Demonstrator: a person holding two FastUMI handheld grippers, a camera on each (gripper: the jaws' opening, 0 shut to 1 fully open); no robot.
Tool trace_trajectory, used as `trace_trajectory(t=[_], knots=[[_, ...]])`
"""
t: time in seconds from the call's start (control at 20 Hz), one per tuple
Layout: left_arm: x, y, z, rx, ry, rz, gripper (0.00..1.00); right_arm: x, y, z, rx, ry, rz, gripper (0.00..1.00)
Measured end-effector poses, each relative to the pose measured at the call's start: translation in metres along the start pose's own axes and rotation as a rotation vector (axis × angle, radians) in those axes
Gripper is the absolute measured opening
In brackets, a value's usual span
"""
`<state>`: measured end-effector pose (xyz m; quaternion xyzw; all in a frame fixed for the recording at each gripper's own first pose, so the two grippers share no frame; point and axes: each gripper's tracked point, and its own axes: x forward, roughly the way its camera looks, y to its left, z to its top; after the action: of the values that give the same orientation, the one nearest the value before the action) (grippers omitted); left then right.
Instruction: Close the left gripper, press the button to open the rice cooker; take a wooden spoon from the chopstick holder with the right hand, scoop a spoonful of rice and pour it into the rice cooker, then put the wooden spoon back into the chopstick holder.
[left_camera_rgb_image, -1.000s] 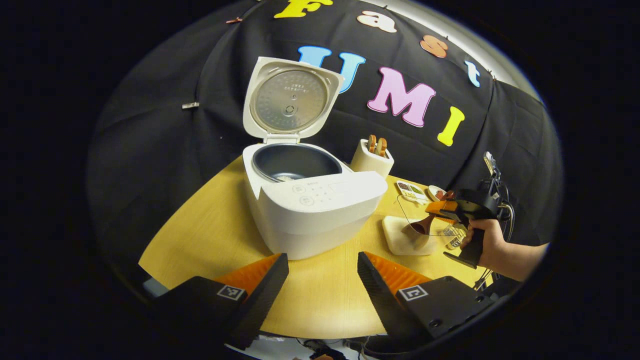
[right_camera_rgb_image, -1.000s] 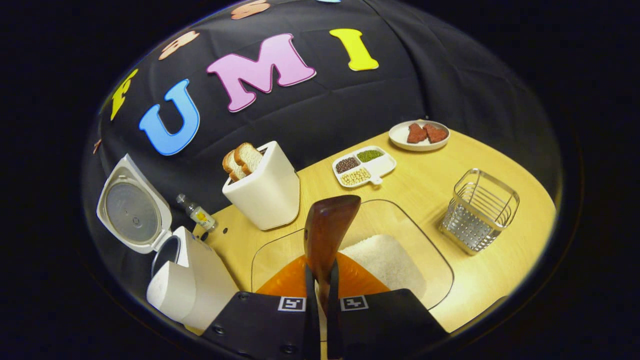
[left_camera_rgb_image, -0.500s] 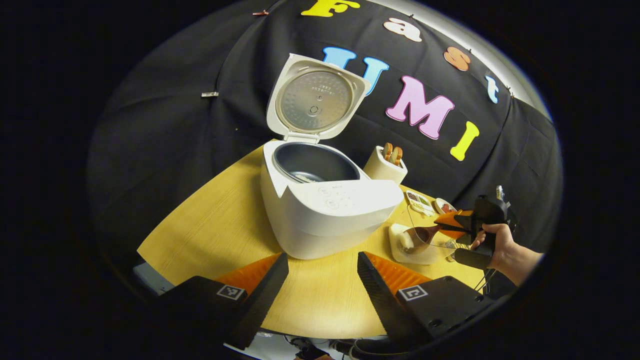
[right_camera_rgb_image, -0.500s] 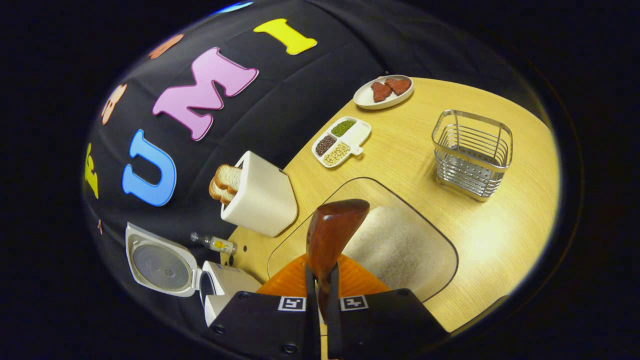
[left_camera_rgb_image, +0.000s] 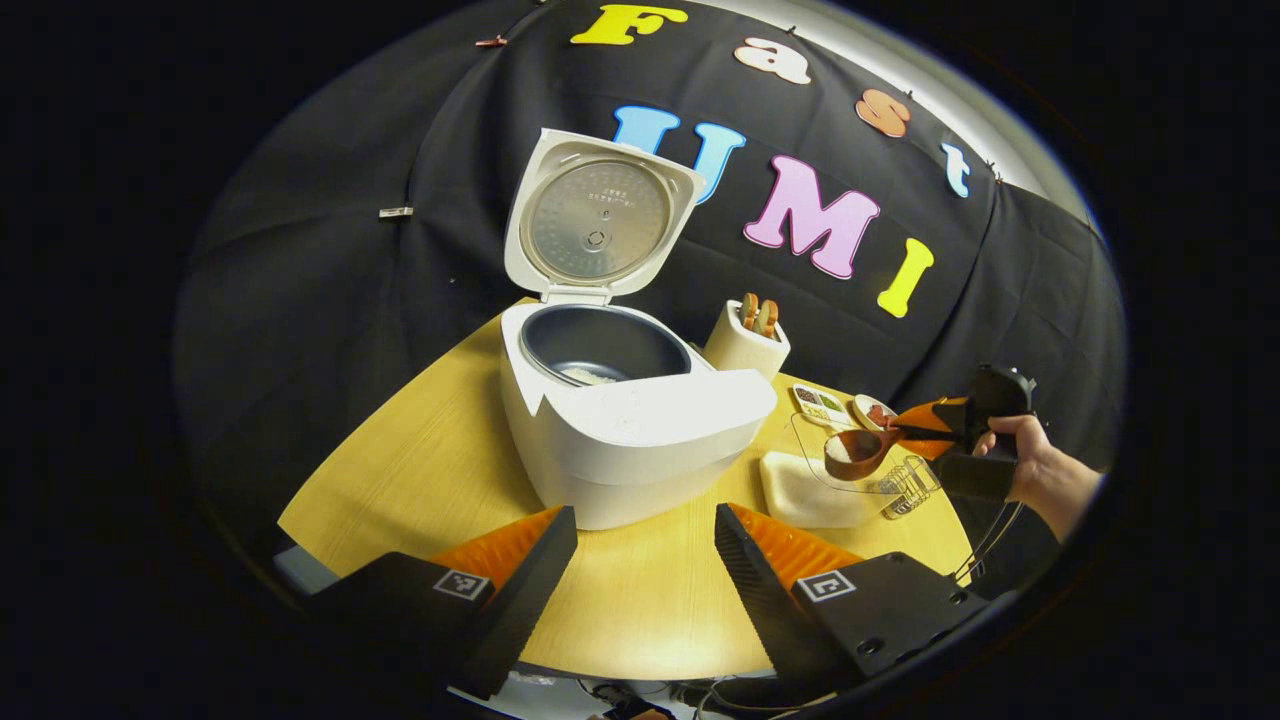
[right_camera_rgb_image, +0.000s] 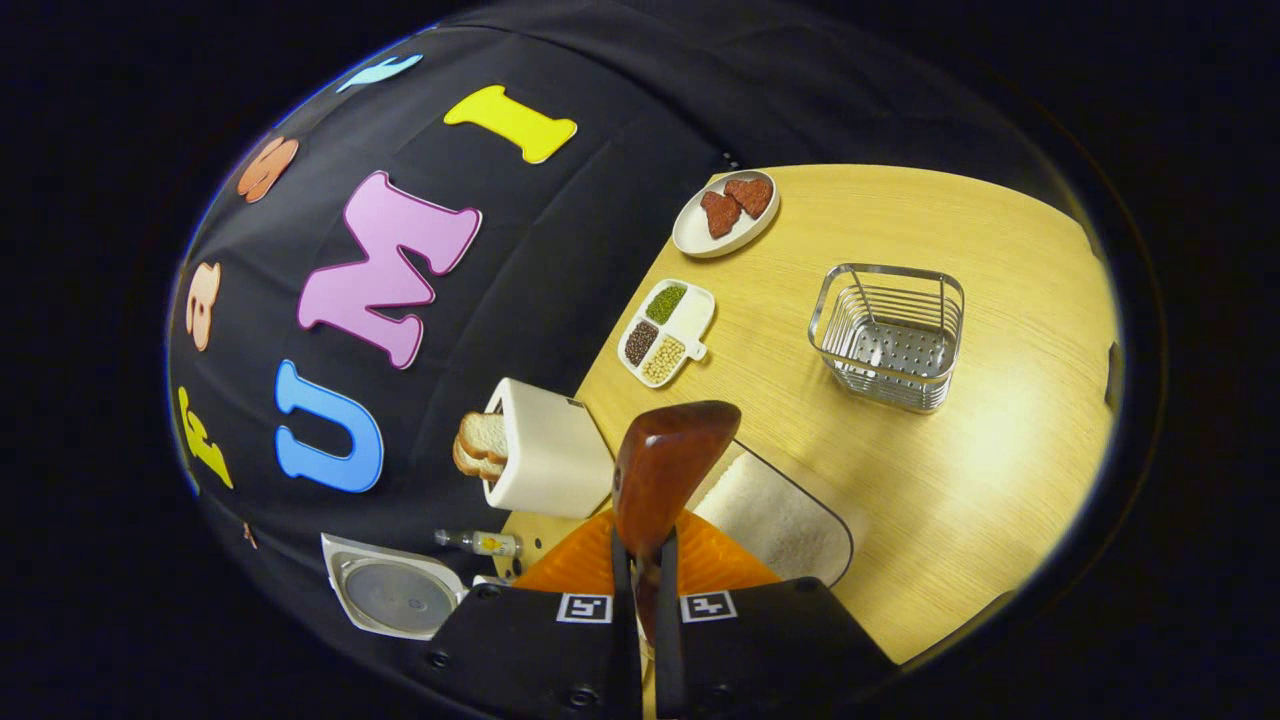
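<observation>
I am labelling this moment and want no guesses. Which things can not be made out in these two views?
- Rice cooker panel: left gripper view, washed out by glare.
- Wooden spoon bowl: right gripper view shows its back, so the load is hidden.
- Rice container: right gripper view, near part behind the right gripper.
- Small bottle: right gripper view, too small.

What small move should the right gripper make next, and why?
Probably carry the wooden spoon level toward the open rice cooker. The right gripper holds it above the rice tray, its bowl is loaded with rice, and the cooker's pot is uncovered.
</observation>
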<state>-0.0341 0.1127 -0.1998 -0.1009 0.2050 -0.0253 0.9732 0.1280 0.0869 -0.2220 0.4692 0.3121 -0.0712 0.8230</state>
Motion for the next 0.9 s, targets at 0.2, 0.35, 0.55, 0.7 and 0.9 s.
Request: trace_trajectory(t=[0.2,0.35,0.55,0.7,0.9], knots=[[-0.010,0.002,0.002,0.002,-0.016,-0.006,0.96,-0.016,0.029,0.000,0.092,0.031,0.057,0.10],[-0.018,0.005,0.004,0.015,-0.028,0.002,0.96,-0.022,0.057,-0.006,0.137,0.060,0.112,0.10],[-0.026,0.015,0.004,0.014,-0.046,0.032,0.96,-0.026,0.096,-0.030,0.137,0.121,0.166,0.10],[-0.032,0.020,0.007,-0.001,-0.062,0.046,0.96,-0.026,0.130,-0.050,0.138,0.162,0.218,0.10],[-0.038,0.032,0.010,-0.005,-0.075,0.078,0.96,-0.018,0.168,-0.085,0.133,0.228,0.258,0.10]])
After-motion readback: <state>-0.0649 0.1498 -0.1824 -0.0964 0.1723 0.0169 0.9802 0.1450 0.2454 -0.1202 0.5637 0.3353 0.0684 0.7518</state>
